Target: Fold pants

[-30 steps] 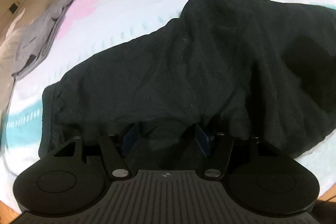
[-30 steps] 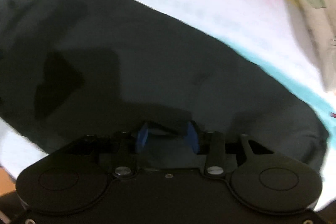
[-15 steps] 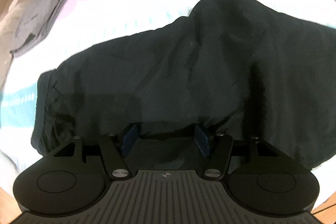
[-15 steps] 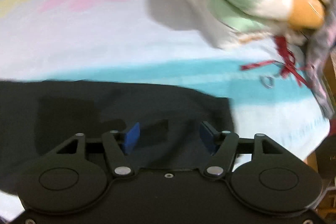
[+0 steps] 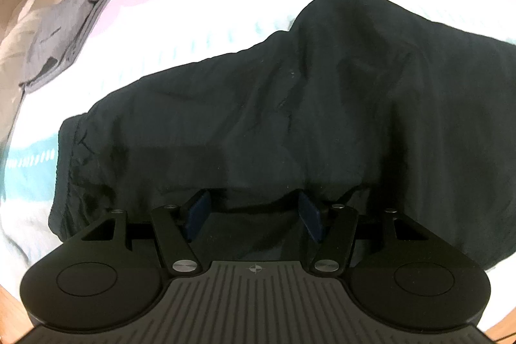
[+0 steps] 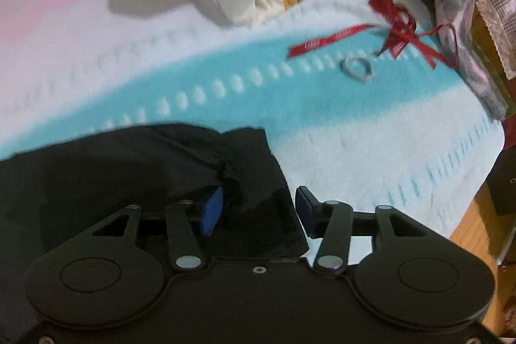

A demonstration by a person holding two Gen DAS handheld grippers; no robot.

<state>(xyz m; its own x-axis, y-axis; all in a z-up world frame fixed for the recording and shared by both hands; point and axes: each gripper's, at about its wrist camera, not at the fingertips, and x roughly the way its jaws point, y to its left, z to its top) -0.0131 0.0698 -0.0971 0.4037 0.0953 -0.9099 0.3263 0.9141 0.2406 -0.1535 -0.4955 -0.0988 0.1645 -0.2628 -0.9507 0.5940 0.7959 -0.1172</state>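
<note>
Right wrist view shows the right gripper (image 6: 258, 210) closing around the black pants' (image 6: 135, 170) cuff end on the bedspread (image 6: 338, 131), pads not yet pinching, so next comes gripping and folding toward the half-open, empty left gripper (image 5: 254, 215).

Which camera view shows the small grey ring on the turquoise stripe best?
The right wrist view: the small grey ring lies in plain sight beside the red ribbon. The left wrist view does not show it.
</note>
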